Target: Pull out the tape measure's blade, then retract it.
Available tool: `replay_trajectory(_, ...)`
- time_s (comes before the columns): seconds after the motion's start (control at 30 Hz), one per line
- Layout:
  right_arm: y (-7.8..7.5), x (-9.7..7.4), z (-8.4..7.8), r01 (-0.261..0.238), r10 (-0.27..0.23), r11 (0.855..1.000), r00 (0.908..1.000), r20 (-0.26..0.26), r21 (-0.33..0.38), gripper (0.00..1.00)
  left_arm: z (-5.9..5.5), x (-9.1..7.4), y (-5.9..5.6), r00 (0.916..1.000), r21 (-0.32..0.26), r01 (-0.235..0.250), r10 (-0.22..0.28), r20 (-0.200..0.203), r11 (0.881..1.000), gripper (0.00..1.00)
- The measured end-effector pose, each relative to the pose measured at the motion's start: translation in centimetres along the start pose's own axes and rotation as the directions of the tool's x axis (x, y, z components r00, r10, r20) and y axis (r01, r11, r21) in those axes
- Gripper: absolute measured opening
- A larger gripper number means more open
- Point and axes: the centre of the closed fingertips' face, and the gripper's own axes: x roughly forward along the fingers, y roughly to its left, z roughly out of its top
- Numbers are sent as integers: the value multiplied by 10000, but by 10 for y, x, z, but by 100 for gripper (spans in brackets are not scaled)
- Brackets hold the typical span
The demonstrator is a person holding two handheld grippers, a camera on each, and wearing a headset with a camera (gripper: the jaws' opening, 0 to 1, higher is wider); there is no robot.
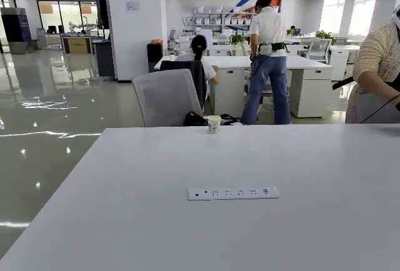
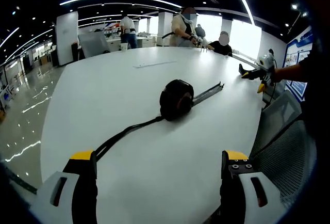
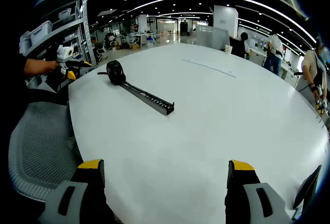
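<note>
Holding your left gripper [image 2: 160,158] and right gripper [image 3: 165,166] spread wide, both empty. The round black tape measure [image 2: 177,99] lies ahead on the white table [image 2: 103,90], its dark blade [image 2: 207,93] partly out. Case likely dense and smooth, blade springy: clamp the case, pinch the end hook.

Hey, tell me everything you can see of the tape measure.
The tape measure has a round black case, plastic by the look, resting on the white table. Its dark blade is pulled out and lies flat on the tabletop, ending in a hook. A black strap trails from the case. Nothing grips it.
</note>
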Motion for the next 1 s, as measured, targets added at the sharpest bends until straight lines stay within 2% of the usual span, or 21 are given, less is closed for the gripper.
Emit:
replay_trajectory(0.2, 3, -2, 1, -32, 34, 9997, 9999, 98, -224, 99, -3, 1, -6, 9998, 63, 182, -181, -124, 9998, 99)
replay_trajectory(0.33, 3, -6, -2, 20, -13, 9991, 9999, 153, -424, 99, -4, 2, -8, 9992, 545, 359, -350, -172, 9979, 99)
replay_trajectory(0.43, 1, -10, -3, 63, -55, 9995, 9997, 239, -311, 99, -6, 1, -9, 9988, 602, 413, -396, -297, 9973, 99)
replay_trajectory(0.5, 0, -11, -1, 74, -65, 9996, 9995, 304, -283, 99, -3, 0, -10, 9989, 752, 431, -416, -215, 9962, 99)
replay_trajectory(0.7, 0, -11, 0, 101, -89, 9994, 9993, 377, -335, 99, -2, 1, -10, 9986, 694, 478, -461, -257, 9964, 99)
replay_trajectory(0.87, -1, -10, -5, 44, -38, 9993, 9999, 165, -363, 99, -2, 3, -10, 9983, 570, 458, -436, -381, 9973, 99)
replay_trajectory(1.0, 0, -11, -3, -2, 11, 9989, 9998, 183, -476, 99, 1, 6, -11, 9984, 579, 477, -458, -336, 9972, 99)
